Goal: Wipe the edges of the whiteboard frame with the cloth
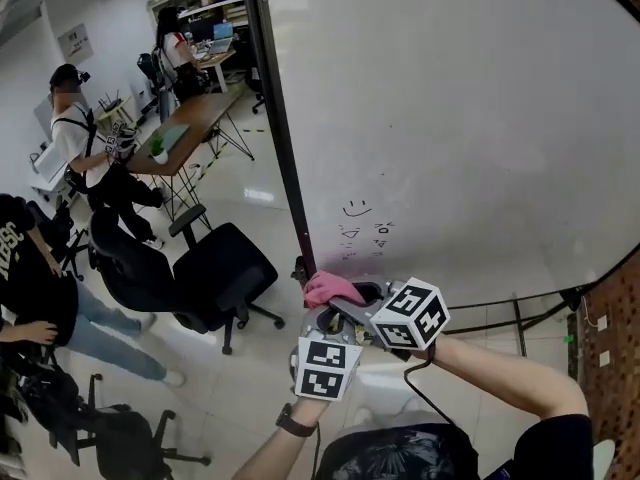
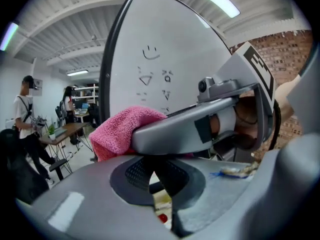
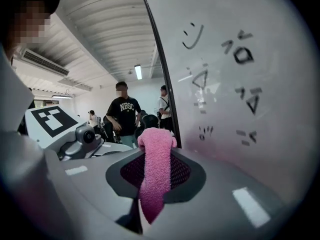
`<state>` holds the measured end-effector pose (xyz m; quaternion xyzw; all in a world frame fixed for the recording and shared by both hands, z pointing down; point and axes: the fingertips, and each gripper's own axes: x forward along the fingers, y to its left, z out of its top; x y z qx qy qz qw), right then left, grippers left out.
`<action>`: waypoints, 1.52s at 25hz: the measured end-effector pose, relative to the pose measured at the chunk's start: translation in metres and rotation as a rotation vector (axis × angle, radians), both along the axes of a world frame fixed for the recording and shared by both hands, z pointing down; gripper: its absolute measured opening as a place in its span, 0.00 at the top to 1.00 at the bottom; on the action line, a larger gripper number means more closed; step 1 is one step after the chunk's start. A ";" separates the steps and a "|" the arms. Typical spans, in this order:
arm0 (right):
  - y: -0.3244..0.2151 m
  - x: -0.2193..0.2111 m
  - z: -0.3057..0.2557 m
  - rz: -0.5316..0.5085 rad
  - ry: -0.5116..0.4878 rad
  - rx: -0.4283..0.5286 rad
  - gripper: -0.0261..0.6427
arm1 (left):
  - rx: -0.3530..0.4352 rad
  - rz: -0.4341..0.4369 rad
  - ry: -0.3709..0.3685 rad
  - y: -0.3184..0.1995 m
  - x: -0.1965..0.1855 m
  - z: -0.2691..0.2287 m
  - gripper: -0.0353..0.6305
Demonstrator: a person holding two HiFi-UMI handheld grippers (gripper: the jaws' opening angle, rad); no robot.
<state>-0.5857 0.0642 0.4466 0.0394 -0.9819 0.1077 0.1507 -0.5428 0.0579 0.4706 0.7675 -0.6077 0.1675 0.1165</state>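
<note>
Your right claw (image 3: 156, 156) is clamped narrow on the pink cloth (image 3: 152, 194). The fabric stands up between the jaws and bunches past the tips. In the head view the cloth (image 1: 330, 288) sits low at the black left edge of the whiteboard frame (image 1: 280, 138). It is at or just beside the frame, and contact cannot be confirmed.

Your left claw (image 2: 160, 176) is narrow: tips together, only a slit nearer the base, nothing between the jaws. It sits just below and near side of the right claw (image 1: 348, 303), which crosses in front of its camera.

The whiteboard (image 1: 450, 118) carries a smiley (image 1: 357, 208) and small marks above the cloth. A black office chair (image 1: 220, 268) stands left of the frame, with a wooden worktop (image 1: 190, 118) farther left.
</note>
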 end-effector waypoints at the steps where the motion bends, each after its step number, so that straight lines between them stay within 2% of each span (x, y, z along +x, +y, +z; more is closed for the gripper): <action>1: 0.002 0.008 0.013 -0.011 0.015 -0.031 0.87 | -0.031 0.018 -0.004 0.002 0.009 0.012 0.95; 4: 0.000 0.038 0.042 -0.029 0.032 -0.121 0.87 | -0.087 0.060 -0.001 0.001 0.041 0.040 0.95; 7: -0.009 0.077 0.062 -0.025 0.055 -0.129 0.87 | -0.123 0.115 0.016 -0.007 0.083 0.062 0.95; 13: -0.032 0.147 0.105 0.094 0.074 -0.214 0.87 | -0.266 0.266 0.044 -0.020 0.153 0.106 0.95; 19: -0.058 0.201 0.149 0.159 0.159 -0.271 0.87 | -0.360 0.352 0.109 -0.037 0.206 0.144 0.95; 24: -0.084 0.224 0.154 0.126 0.195 -0.255 0.87 | -0.372 0.335 0.144 -0.066 0.236 0.149 0.95; 29: -0.100 0.294 0.146 0.123 0.203 -0.198 0.87 | -0.366 0.422 0.133 -0.082 0.311 0.146 0.95; 34: -0.121 0.369 0.151 0.166 0.192 -0.225 0.87 | -0.367 0.509 0.115 -0.099 0.385 0.153 0.95; 38: -0.137 0.427 0.164 0.170 0.180 -0.234 0.87 | -0.364 0.534 0.116 -0.113 0.444 0.166 0.95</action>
